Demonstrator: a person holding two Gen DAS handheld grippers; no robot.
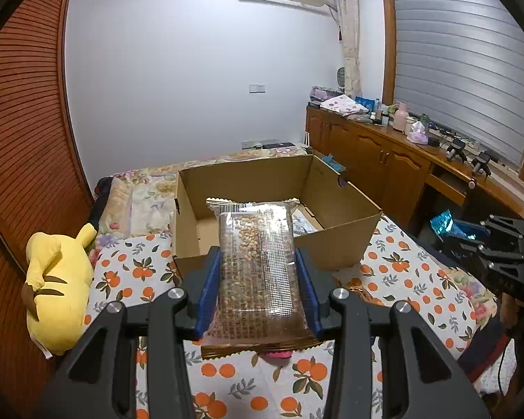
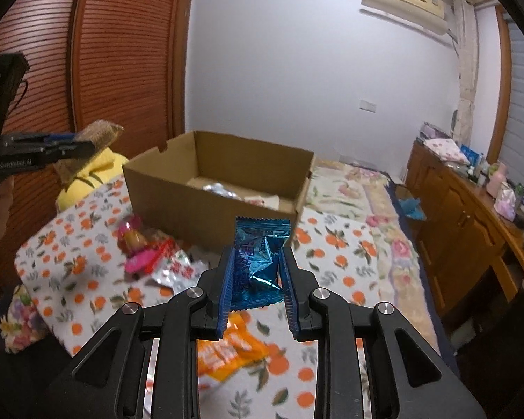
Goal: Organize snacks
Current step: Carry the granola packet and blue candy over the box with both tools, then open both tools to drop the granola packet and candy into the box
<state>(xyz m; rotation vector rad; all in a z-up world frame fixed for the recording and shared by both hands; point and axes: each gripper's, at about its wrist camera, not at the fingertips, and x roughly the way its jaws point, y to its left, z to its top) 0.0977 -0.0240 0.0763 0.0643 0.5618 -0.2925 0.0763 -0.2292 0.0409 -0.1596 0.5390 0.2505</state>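
My left gripper (image 1: 258,262) is shut on a long brown peanut-bar pack (image 1: 258,265), held above the orange-print cloth just short of the open cardboard box (image 1: 346,237). The right gripper (image 2: 256,255) is shut on a crinkled blue foil packet (image 2: 260,258), also in front of the box (image 2: 178,202). In the right wrist view the left gripper (image 2: 77,145) shows at far left with the brown pack (image 2: 99,132) in it. In the left wrist view the right gripper's body (image 1: 499,248) appears at the right edge with the blue packet (image 1: 443,221). The box holds a silvery packet (image 2: 220,188).
Loose snacks lie on the cloth: a pink packet (image 2: 146,258), a red-white wrapper (image 2: 174,269), an orange packet (image 2: 230,349). A yellow plush toy (image 1: 56,279) lies left of the box. A wooden sideboard (image 1: 384,160) with clutter runs along the right; slatted wardrobe doors (image 1: 21,139) stand left.
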